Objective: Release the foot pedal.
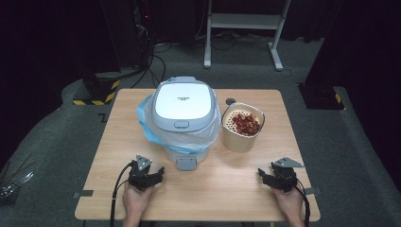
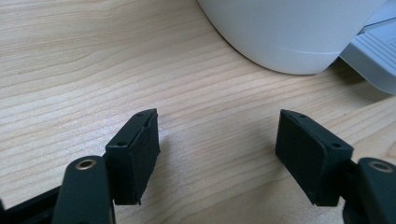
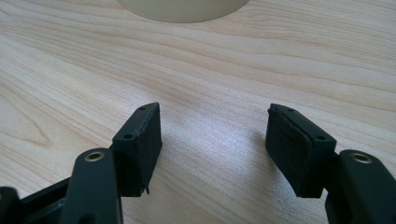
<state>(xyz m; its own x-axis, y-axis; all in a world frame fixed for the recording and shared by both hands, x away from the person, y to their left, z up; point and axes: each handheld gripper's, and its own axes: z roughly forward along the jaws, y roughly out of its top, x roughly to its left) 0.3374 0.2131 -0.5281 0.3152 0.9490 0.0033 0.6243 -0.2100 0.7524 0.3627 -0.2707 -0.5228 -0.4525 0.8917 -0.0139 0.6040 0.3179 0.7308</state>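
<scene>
Left gripper (image 1: 150,176): down at the near edge of the wooden surface (image 1: 227,189), held in the person's left hand (image 1: 135,198), black cable trailing off toward the near edge. In the left gripper view its fingers (image 2: 140,149) stand wide apart with bare wood between them, gripping nothing.

Right gripper (image 1: 270,178): over on the near right, held in the right hand (image 1: 289,201), grey three-cornered plate on top. In the right gripper view the fingers (image 3: 142,144) are spread just as wide, nothing between the pads, only wood grain.

Grey pedal (image 1: 186,163): just ahead of the left gripper, sticking out from the foot of the bin toward the person, lying on the wood.

White bin (image 1: 184,113): centre of the surface, a little left, upright, lid closed and pale grey-white. A light blue bag (image 1: 146,120) is bunched around its rim and hangs down the sides. In the left gripper view its rounded white base (image 2: 289,37) sits close ahead of the fingers, apart from them.

Beige container (image 1: 242,126): right beside the bin, upright and open-topped, with a heap of red pieces (image 1: 246,124) lying inside. In the right gripper view its lower edge (image 3: 182,9) is straight ahead.

Far end: past the surface, grey carpet, a white frame (image 1: 243,28) and cables on the floor.
</scene>
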